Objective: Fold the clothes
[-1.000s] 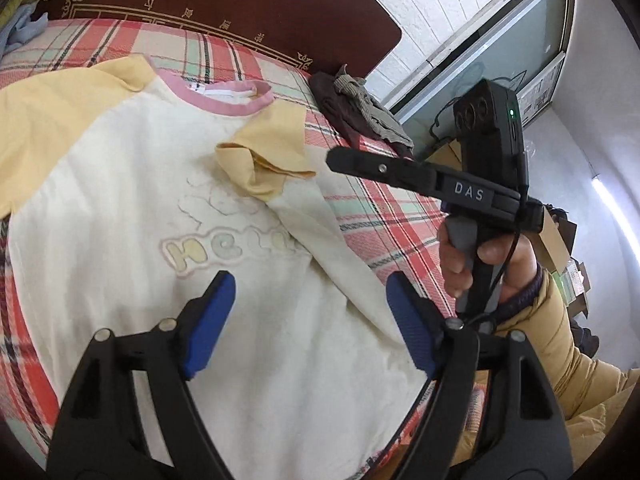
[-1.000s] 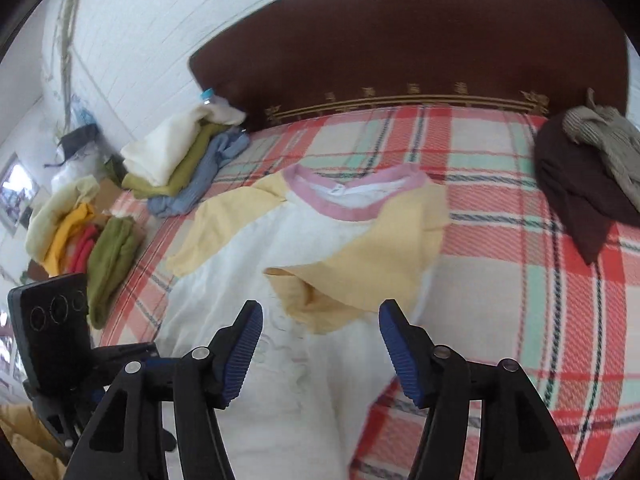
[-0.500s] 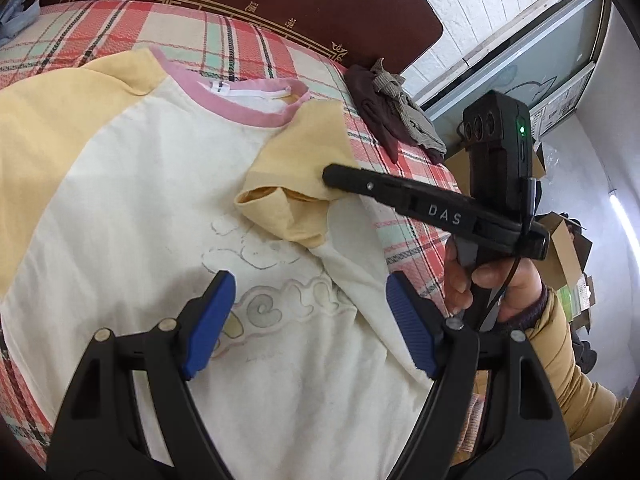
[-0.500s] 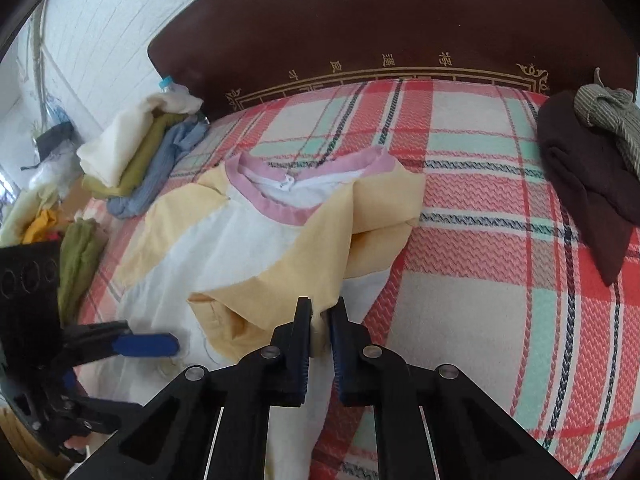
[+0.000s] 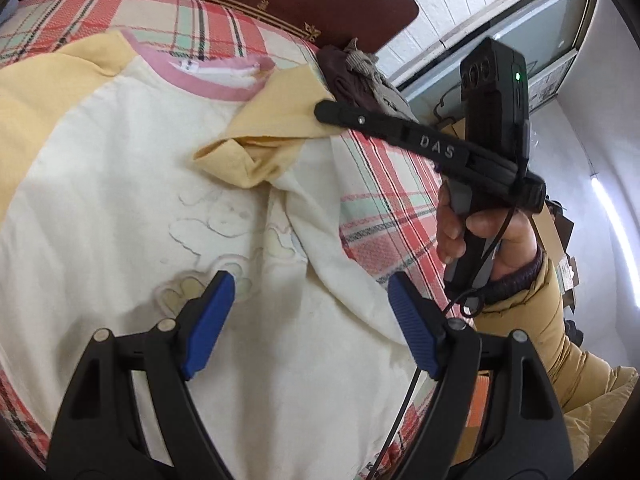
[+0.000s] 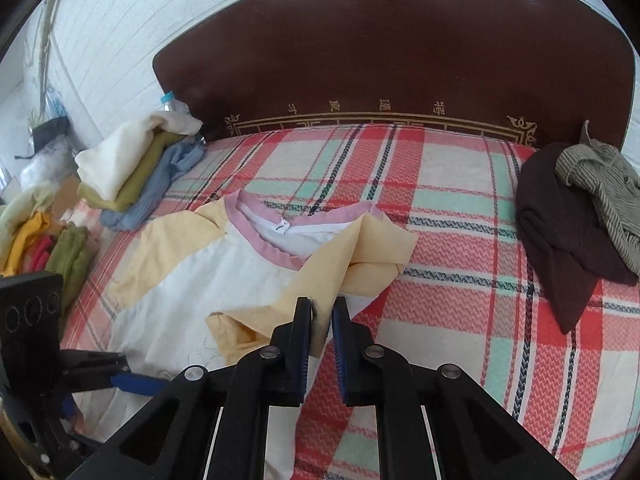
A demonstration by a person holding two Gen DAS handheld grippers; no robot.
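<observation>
A cream T-shirt (image 5: 120,208) with yellow sleeves and a pink collar lies face up on the plaid bed; it also shows in the right wrist view (image 6: 192,292). My right gripper (image 6: 321,312) is shut on the shirt's yellow right sleeve (image 6: 320,280) and holds it lifted and folded over the chest; from the left wrist view the gripper (image 5: 324,110) pinches the sleeve (image 5: 276,132). My left gripper (image 5: 310,308) is open and empty just above the printed chest, its blue pads (image 5: 208,324) apart.
A dark brown garment with a striped olive one on top (image 6: 576,208) lies at the bed's right. A stack of folded clothes (image 6: 132,168) sits at the far left by the dark headboard (image 6: 380,60). More clothes (image 6: 40,248) lie off the bed's left edge.
My right gripper closed on the yellow sleeve and lifted it toward the collar. My left gripper moved forward over the shirt's chest, still open.
</observation>
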